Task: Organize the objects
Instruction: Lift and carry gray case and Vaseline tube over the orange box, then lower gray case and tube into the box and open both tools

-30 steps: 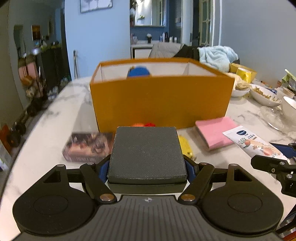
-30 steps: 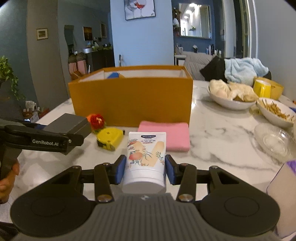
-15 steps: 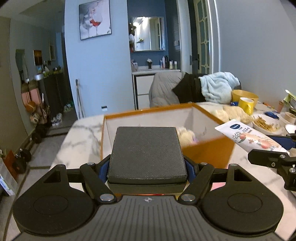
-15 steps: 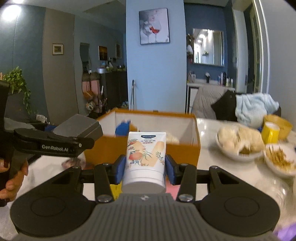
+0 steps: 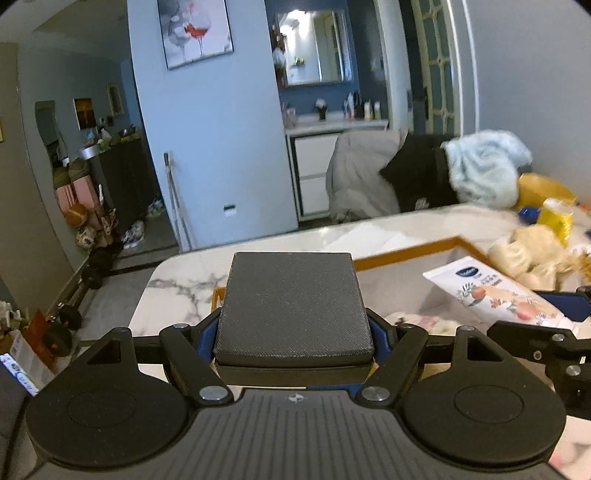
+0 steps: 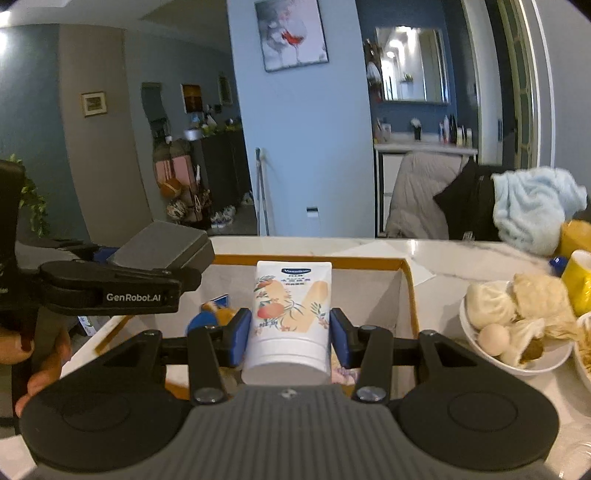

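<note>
Left tool (image 5: 293, 332) is clamped on a dark grey box (image 5: 291, 306), held at centre frame above the near left corner of the orange carton (image 5: 406, 251). Right tool (image 6: 288, 332) grips a white lotion tube (image 6: 290, 314), upright at centre frame over the carton's open interior. The carton stands on the marble worktop (image 6: 461, 258); a bowl of buns (image 6: 517, 332) sits at right.

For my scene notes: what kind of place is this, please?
Most likely a lived-in home dining area: a marble table with bowls of food, a framed wine-glass picture, and clothes draped over chairs.
</note>
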